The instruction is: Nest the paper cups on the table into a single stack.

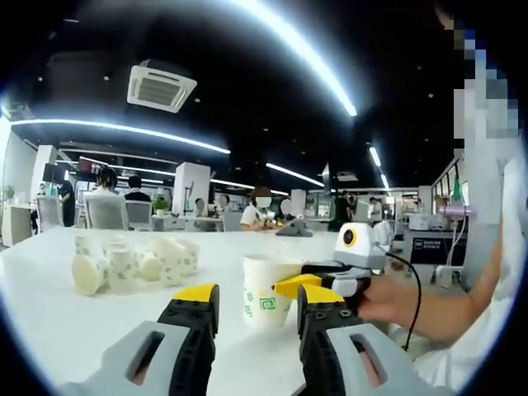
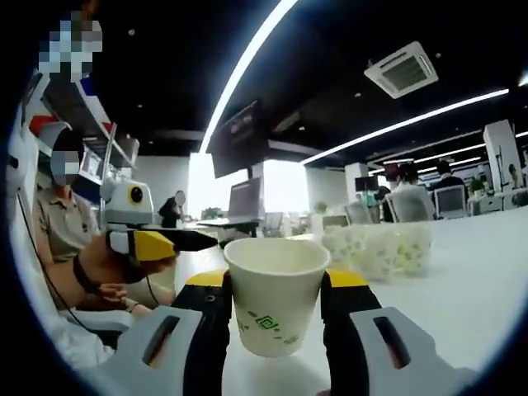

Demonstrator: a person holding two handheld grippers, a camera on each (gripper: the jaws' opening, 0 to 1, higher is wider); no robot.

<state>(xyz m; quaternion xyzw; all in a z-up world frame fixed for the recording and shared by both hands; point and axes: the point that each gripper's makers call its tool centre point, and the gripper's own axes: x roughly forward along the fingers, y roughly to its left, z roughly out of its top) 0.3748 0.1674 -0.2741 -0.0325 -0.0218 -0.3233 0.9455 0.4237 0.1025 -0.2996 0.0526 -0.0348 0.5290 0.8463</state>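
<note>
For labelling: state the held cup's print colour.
Green logo on the white paper cup, clearest in the right gripper view.

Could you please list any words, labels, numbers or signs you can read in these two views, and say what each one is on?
None can be read.
Green printed mark on the paper cup between the right gripper jaws: a logo shape, with no legible letters.
Dark sign with pale lettering in the background of the left gripper view: too small and blurred to read.
</note>
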